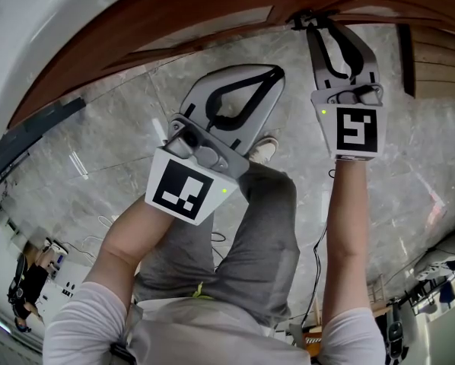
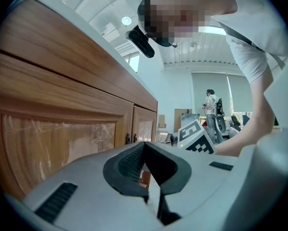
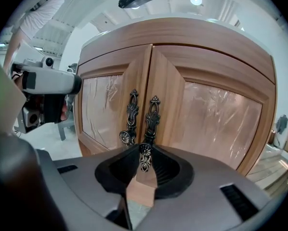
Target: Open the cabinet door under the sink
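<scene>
- cabinet door [image 3: 216,114] – wood frame, glossy filmed panel, the right one of a pair under the white tabletop [image 1: 30,21]. Its ornate dark handle plate [image 3: 152,115] sits on the stile at the meeting edge.
- knob [image 3: 145,149] at the foot of that plate sits right at the tips of the right gripper [image 3: 145,154]. The jaws are drawn in narrow and pinch the knob from both sides.
- In the head view the right gripper [image 1: 313,23] reaches straight ahead, tips touching the cabinet front.
- neighbouring door [image 3: 103,109] is just beside it, and its own knob [image 3: 125,137] lies just left of the jaw tips, outside them.
- I cannot tell whether the gripped door is cracked open.
- left gripper [image 1: 277,72] is held back from the cabinet, to the left of the right one. Its jaws are closed tip to tip with nothing between them [image 2: 145,147].
- In the left gripper view the door fronts run along the left side, apart from that gripper.
- Grey marble floor [image 1: 113,112] in front of the doors is open – only the person's trouser leg [image 1: 254,226] and shoe [image 1: 264,149] stand there, between the two grippers.
</scene>
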### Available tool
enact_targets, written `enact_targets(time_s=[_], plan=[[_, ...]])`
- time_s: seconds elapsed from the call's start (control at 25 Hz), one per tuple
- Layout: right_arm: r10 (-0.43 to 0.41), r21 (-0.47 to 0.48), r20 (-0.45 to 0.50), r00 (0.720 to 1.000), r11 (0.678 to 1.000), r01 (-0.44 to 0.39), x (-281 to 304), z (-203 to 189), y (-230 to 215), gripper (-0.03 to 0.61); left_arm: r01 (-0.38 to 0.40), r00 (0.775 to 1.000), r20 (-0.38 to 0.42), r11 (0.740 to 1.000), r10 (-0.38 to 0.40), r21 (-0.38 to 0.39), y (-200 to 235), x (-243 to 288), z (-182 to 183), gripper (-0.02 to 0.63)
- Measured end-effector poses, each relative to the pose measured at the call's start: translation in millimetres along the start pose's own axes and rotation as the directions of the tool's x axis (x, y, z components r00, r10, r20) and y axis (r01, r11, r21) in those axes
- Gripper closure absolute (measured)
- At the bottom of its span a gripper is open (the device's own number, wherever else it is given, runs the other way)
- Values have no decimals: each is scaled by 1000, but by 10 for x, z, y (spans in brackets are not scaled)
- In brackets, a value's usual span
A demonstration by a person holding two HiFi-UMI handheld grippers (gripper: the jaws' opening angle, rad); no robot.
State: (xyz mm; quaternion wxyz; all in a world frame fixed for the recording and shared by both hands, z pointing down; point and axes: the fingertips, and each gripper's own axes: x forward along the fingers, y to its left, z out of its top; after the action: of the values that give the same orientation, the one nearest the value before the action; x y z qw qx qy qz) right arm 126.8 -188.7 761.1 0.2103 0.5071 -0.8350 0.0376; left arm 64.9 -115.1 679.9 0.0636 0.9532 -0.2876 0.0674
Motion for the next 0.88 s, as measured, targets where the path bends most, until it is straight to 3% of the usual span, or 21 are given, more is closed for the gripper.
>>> enact_targets(time_s=[0.88], plan=[[30, 59, 28, 999, 998, -32, -252, -51, 61, 485, -6, 1000, -4, 1000, 6, 6, 54, 60, 16, 600]])
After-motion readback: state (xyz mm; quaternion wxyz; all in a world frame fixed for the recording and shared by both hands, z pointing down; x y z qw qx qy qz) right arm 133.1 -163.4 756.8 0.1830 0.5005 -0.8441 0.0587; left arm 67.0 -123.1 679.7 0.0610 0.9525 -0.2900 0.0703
